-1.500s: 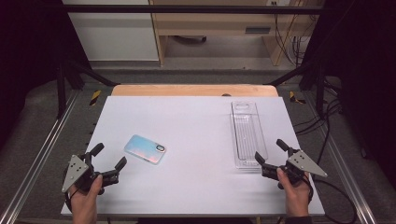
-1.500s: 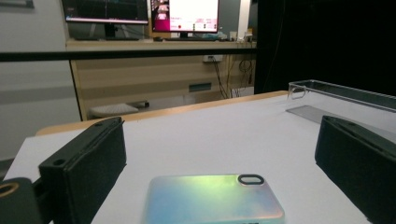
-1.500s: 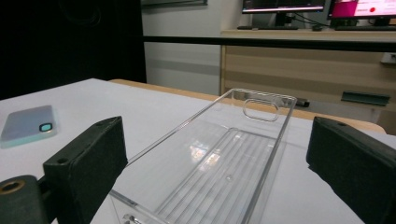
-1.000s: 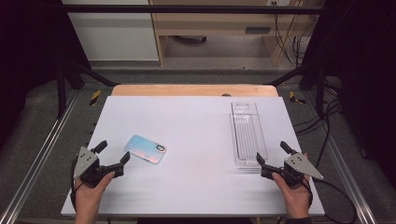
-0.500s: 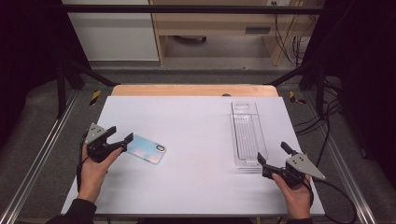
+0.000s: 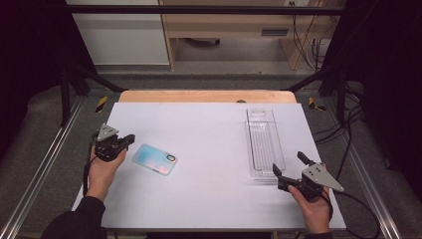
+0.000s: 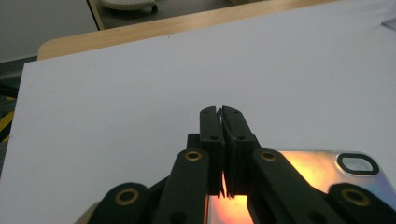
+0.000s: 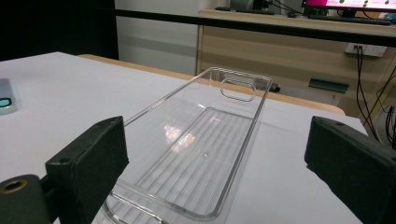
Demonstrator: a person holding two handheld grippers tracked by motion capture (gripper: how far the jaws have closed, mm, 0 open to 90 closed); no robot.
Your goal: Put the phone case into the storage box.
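High view first, from the left edge of the bench: my left gripper point(image 6: 124, 140) sits near that edge with its jaws pressed together on nothing, tips just beside the short end of the phone point(image 6: 155, 159). In the left gripper view the closed fingers point(image 7: 211, 126) hang over that end of the phone point(image 7: 322, 170), whose shiny back faces up with the camera ring at the far end. I judge the jaws are shut so I can nudge or steady the phone rather than pick it up. The phone lies flat on the white sheet point(image 6: 209, 129), left of middle, slightly skewed to the bench edge. Moving right, the clear tray point(image 6: 263, 142) lies lengthwise toward the right edge, empty, open side up, ready to receive something. My right gripper point(image 6: 289, 167) waits at the tray's near end, jaws spread wide; in the right gripper view the tray point(image 8: 196, 154) lies between them, not touching, so I could close on its near rim.
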